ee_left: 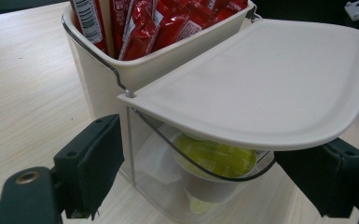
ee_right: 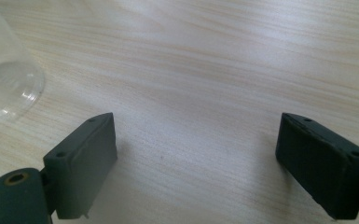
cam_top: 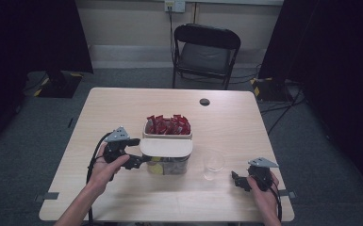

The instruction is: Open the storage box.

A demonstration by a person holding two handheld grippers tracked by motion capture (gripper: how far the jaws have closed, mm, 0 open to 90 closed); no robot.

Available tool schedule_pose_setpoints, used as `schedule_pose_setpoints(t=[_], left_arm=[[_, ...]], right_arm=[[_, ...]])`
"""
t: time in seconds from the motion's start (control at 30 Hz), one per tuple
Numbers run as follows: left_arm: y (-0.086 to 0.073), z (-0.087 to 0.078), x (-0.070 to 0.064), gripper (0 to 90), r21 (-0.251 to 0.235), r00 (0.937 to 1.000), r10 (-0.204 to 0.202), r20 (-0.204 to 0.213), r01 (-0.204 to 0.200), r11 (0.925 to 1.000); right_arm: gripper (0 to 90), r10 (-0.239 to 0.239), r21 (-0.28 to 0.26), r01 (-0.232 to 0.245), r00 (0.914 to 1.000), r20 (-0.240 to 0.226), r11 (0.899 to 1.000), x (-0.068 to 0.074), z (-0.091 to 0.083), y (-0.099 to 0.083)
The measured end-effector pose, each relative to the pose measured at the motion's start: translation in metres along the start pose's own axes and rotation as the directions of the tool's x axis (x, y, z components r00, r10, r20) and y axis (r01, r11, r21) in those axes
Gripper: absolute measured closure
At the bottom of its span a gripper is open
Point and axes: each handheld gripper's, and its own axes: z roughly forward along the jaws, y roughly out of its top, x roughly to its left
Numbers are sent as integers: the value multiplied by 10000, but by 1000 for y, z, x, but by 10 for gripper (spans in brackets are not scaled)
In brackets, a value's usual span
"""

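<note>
A cream two-part container [cam_top: 167, 141] stands mid-table. Its rear compartment holds upright red sachets [cam_top: 168, 125] [ee_left: 137, 23]. A cream lid [cam_top: 166, 147] [ee_left: 261, 79] lies over the clear front compartment, where a yellow-topped capsule [ee_left: 214, 157] sits. My left gripper [cam_top: 136, 152] [ee_left: 210, 172] is open, with its jaws on either side of the clear compartment's left end, just under the lid. A clear plastic cup [cam_top: 213, 164] [ee_right: 4, 79] stands to the right of the container. My right gripper [cam_top: 238, 180] [ee_right: 196, 163] is open over bare wood, right of the cup.
The light wooden table [cam_top: 122, 108] has a small dark round spot [cam_top: 204, 101] near its far edge. A black folding chair [cam_top: 206, 49] stands beyond the table. Dark curtains hang on both sides of the room.
</note>
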Motion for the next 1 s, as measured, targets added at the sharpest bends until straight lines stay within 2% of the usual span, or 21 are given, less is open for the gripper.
schedule_pose_setpoints(t=[0.13, 0.7, 1.0], left_arm=[[4, -2, 0, 155, -85, 9999, 26, -150, -28, 10000], [10, -3, 8, 154, -162, 9998, -73, -188, 70, 9998], [21, -3, 11, 153, -211, 9997, -37, -237, 32, 9998]], right_arm=[[119, 3, 2, -3, 10000, 1, 10000, 0, 0, 0], [118, -15, -7, 15, 10000, -6, 10000, 0, 0, 0], [118, -14, -6, 14, 10000, -9, 10000, 0, 0, 0]])
